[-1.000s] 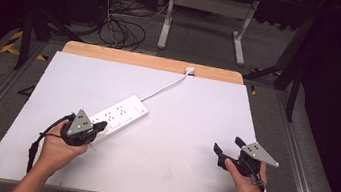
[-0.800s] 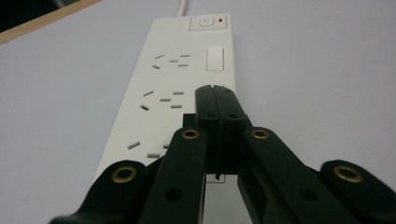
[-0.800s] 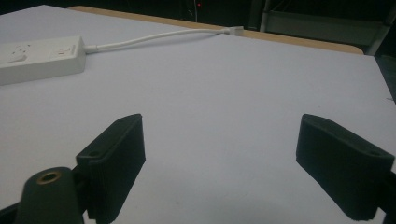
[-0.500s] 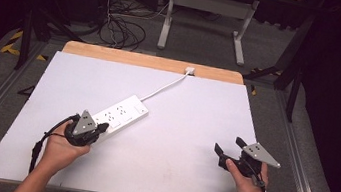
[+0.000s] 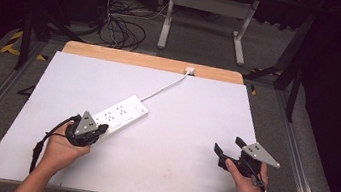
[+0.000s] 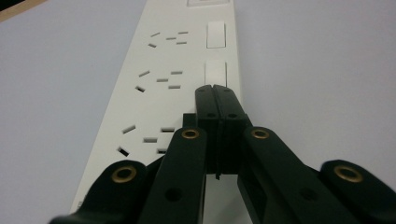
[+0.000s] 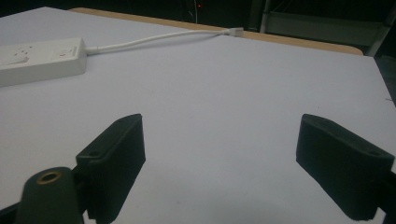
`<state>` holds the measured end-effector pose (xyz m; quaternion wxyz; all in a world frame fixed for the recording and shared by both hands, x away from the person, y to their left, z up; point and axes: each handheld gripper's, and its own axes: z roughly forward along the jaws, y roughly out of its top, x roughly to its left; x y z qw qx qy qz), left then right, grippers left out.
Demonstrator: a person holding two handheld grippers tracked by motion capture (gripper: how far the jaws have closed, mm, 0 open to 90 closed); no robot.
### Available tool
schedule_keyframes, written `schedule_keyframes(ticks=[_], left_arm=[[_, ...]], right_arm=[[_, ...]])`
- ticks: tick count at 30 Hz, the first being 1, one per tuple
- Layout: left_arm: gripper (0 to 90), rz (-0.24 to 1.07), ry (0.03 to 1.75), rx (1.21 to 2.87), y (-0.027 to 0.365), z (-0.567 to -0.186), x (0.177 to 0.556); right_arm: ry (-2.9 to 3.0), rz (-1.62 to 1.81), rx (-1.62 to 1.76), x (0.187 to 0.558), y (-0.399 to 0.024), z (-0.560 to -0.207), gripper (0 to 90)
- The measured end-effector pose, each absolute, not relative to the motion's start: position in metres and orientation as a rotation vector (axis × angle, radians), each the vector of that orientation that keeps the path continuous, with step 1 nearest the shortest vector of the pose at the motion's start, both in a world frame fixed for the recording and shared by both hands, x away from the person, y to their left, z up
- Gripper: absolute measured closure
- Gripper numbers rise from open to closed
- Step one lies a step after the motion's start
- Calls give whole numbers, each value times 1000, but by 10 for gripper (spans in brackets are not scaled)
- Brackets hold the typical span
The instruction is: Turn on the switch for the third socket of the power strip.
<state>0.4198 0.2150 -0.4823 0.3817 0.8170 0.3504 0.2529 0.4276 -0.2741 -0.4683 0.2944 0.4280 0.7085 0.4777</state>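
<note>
Here's the white power strip (image 5: pixel 117 116), lying at a slant on the white counter (image 5: pixel 177 142), left of centre, with its white cord (image 5: pixel 167 86) running up to a small plug end (image 5: pixel 189 70) at the counter's wooden far edge (image 5: pixel 153 62).

The left gripper (image 5: pixel 98 131) sits right at the near end of that strip. In the left gripper view its jaws are pressed tight together with nothing between them, tips (image 6: pixel 215 91) down over the strip's switch side, just short of a rocker switch (image 6: pixel 215 72). Whether the tips actually touch the strip's surface is hard to tell from this angle. The strip's near end is covered by the gripper body, and its far end is cut off at the top of that view. From above, the left hand (image 5: pixel 62 149) and the grey plate hide the jaws almost completely.

Over on the right, the right gripper (image 5: pixel 226 152) is well apart from the strip, near the counter's near right corner, jaws spread wide with only bare counter between them. In the right gripper view, the strip (image 7: pixel 42 56) is off to the upper left, cut by the frame edge, its sockets blurred. The right hand (image 5: pixel 245 179) wraps the handle.
</note>
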Motion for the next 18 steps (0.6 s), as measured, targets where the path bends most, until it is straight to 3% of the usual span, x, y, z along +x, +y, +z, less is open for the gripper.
schedule_keyframes(ticks=[18], left_arm=[[900, 637, 901, 2071, 215, -486, 420]], right_arm=[[1890, 1273, 1140, 427, -273, -468, 161]])
